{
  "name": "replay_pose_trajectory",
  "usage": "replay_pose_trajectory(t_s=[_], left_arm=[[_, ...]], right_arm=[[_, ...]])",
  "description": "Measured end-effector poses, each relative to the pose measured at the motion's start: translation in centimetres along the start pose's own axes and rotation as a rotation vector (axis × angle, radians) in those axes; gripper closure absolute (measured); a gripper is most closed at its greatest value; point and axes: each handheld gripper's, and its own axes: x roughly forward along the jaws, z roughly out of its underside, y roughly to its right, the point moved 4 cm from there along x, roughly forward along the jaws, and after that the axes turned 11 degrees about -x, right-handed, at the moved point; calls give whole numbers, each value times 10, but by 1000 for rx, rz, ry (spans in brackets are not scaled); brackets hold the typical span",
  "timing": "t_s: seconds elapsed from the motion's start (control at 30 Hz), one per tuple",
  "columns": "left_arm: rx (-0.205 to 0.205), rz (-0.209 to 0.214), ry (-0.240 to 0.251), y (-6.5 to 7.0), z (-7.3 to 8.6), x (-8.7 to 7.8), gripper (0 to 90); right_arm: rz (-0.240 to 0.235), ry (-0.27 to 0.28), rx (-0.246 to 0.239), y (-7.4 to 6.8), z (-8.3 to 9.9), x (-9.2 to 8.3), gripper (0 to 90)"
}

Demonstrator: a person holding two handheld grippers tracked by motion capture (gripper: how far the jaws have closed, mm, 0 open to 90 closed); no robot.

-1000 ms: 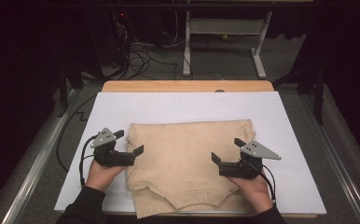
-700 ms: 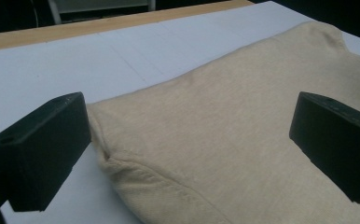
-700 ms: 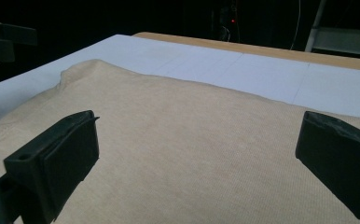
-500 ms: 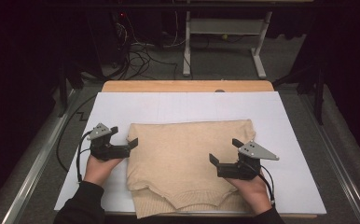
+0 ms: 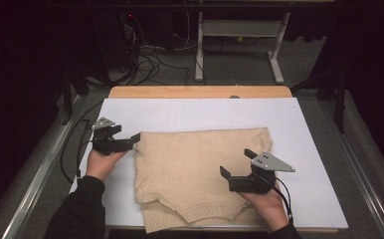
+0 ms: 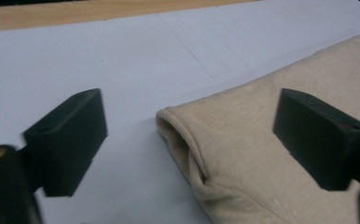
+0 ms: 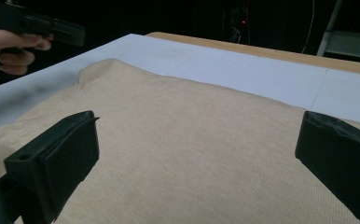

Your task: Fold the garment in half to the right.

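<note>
A beige sweater lies folded on the white board, ribbed hem toward the person. My left gripper is at the sweater's far left corner. In the left gripper view the folded corner lies between the wide-apart jaws of my left gripper. The jaws have just been closing a little, and the pads do not touch the cloth. My right gripper hovers open over the sweater's right half. In the right gripper view the knit spreads beneath my right gripper.
The board rests on a wooden table whose far edge shows beyond it. Metal rails run along both sides. Cables and a white frame leg lie on the floor behind. The left hand shows at the upper left of the right gripper view.
My left gripper has slid along the sweater's left edge, away from the person, to the far left corner. The right gripper has kept its place over the sweater.
</note>
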Motion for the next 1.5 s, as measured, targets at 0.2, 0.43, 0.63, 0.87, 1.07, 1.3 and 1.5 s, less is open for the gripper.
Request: replay_pose_trajectory(t_s=[0.2,0.43,0.63,0.87,1.07,1.3,1.5], left_arm=[[-41,0,-76,-10,4,35,194],[-44,-11,-161,-12,14,57,282],[-58,-5,-167,-9,16,58,364],[-33,-19,-161,-5,18,59,448],[-24,24,-160,-4,20,58,617],[-22,42,-149,-4,21,56,706],[-5,32,-131,-3,22,55,721]], right_arm=[[-10,0,1,-2,-1,1,2],[-24,-20,-10,-5,3,5,2],[-35,-24,-23,-13,2,8,2],[-114,-31,-63,-54,-6,22,2],[-216,-85,-97,-101,-5,44,2],[-283,-148,-144,-144,-6,66,25],[-313,-227,-168,-166,-4,80,48]])
